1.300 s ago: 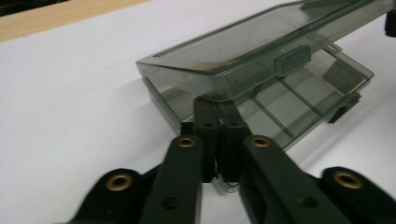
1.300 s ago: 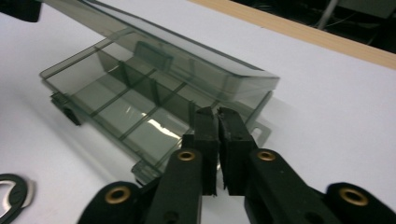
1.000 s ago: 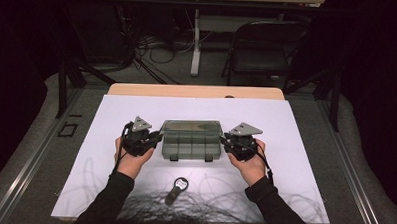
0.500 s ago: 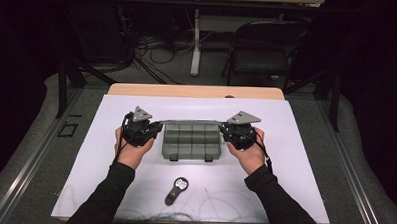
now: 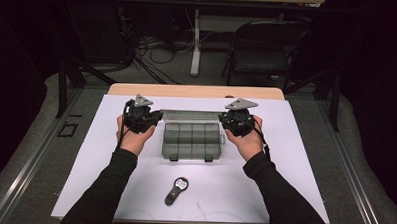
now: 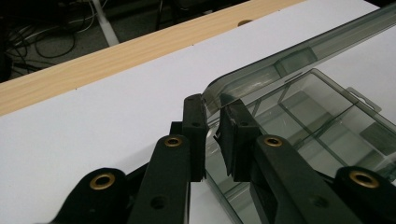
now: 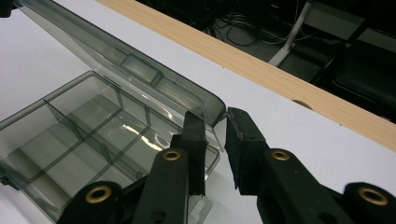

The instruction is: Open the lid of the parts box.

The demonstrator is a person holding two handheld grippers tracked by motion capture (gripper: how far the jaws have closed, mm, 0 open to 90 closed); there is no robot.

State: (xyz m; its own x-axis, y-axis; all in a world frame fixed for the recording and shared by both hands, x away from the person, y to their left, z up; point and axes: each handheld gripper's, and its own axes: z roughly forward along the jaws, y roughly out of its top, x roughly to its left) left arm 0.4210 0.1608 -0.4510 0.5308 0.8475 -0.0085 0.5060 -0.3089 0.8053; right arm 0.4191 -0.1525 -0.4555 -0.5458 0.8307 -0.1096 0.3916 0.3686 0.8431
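A smoky clear compartment box [image 5: 193, 141] lies in the middle of the white sheet. Its hinged lid [image 5: 191, 114] stands raised toward the far side. My left gripper [image 5: 159, 118] pinches the lid's left front corner, and my right gripper [image 5: 222, 120] pinches the right front corner. In the left gripper view the jaws [image 6: 212, 105] hold the lid [image 6: 299, 51] above the divided base [image 6: 317, 116]. In the right gripper view the jaws [image 7: 215, 116] grip the lid [image 7: 116, 56] over the base [image 7: 79, 126]. Both pairs of jaws have just been closing with the lid's rim between them.
A small black hand-held device [image 5: 176, 190] lies on the sheet near the front edge. The white sheet [image 5: 295, 160] covers a wooden table whose far strip [image 5: 197, 91] shows bare. A chair [image 5: 261, 49] and cables sit on the floor beyond.
The lid lay flat on the box a second ago; now it is swung up and back. Both hands have risen and moved away from me with it.
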